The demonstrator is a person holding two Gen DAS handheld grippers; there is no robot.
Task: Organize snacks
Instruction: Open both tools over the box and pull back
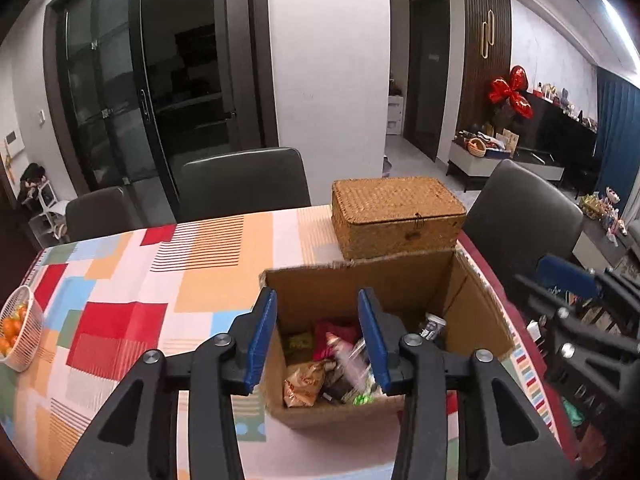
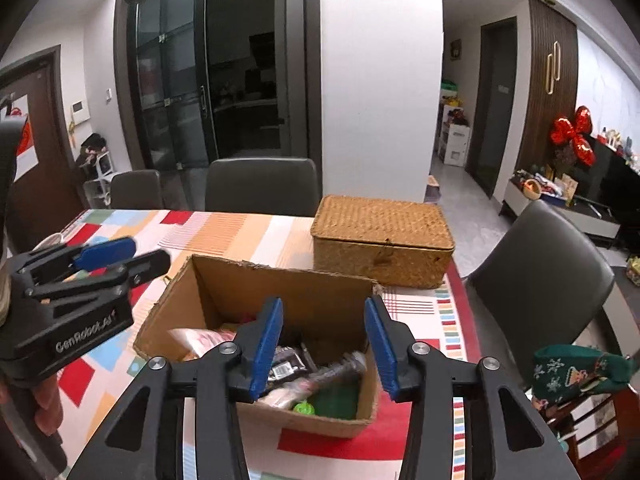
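We hold the left gripper [image 1: 318,338] w/ its blue fingers [image 1: 262,336] parted, nothing between them, just over the near-left edge of the cardboard box [image 1: 472,308]. The right gripper [image 2: 324,344] is likewise partly open and empty, above the box's near rim. Inside the box lie the snacks [image 1: 320,368]: a brown crinkly packet, a pink-red pouch, dark wrappers, sth small and green, all jumbled at the bottom. The box sits open on the table [image 1: 132,288], on a patchwork cloth of red, orange and blue blocks. Just behind it, near the table's far edge, is a closed wicker basket [image 1: 396,216]. Far left, at the table edge, a white basket of oranges [image 1: 18,330]. Dark chairs [image 1: 244,182] stand beyond the table.
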